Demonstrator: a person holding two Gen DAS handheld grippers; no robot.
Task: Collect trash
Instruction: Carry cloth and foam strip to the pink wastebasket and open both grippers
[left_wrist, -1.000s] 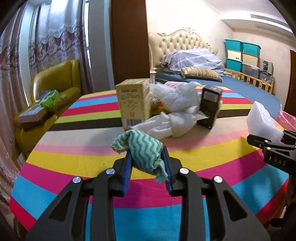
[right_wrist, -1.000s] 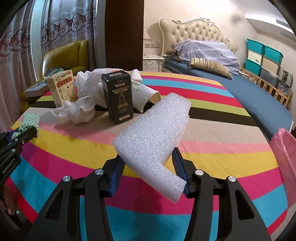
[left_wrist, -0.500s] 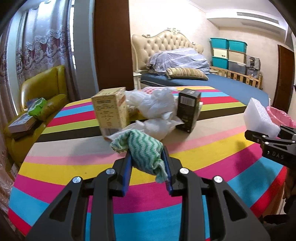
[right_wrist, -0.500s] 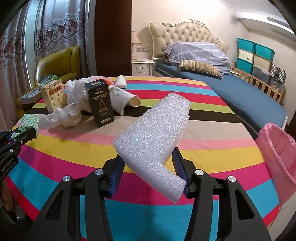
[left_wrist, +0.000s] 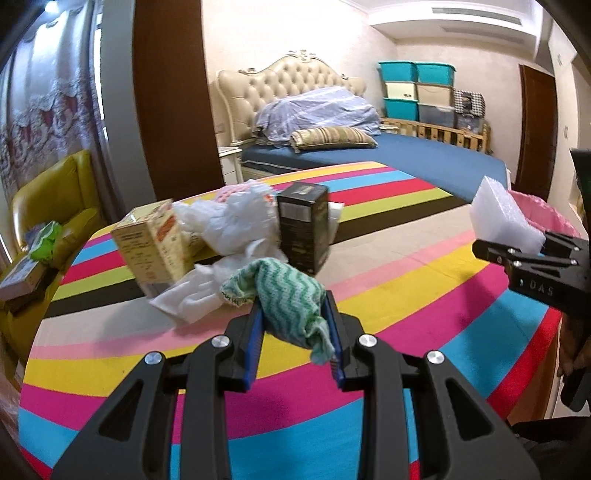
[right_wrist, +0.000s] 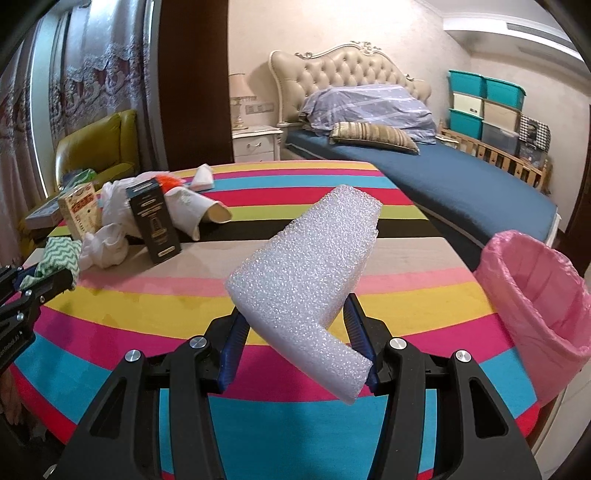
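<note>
My left gripper is shut on a green-and-white zigzag cloth, held above the striped table. In the right wrist view that cloth and the left gripper show at the far left. My right gripper is shut on a white L-shaped foam piece, seen again as foam in the right gripper at the right of the left wrist view. A bin lined with a pink bag stands beside the table's right edge.
A pile on the table's far left holds a black box, a yellow carton, crumpled white plastic, a white cloth and a paper cup. A bed and a yellow sofa lie beyond.
Both grippers have swung to the right over the table with their loads still gripped. The pink-lined bin has come further into the right wrist view, and the pile has slid left.
</note>
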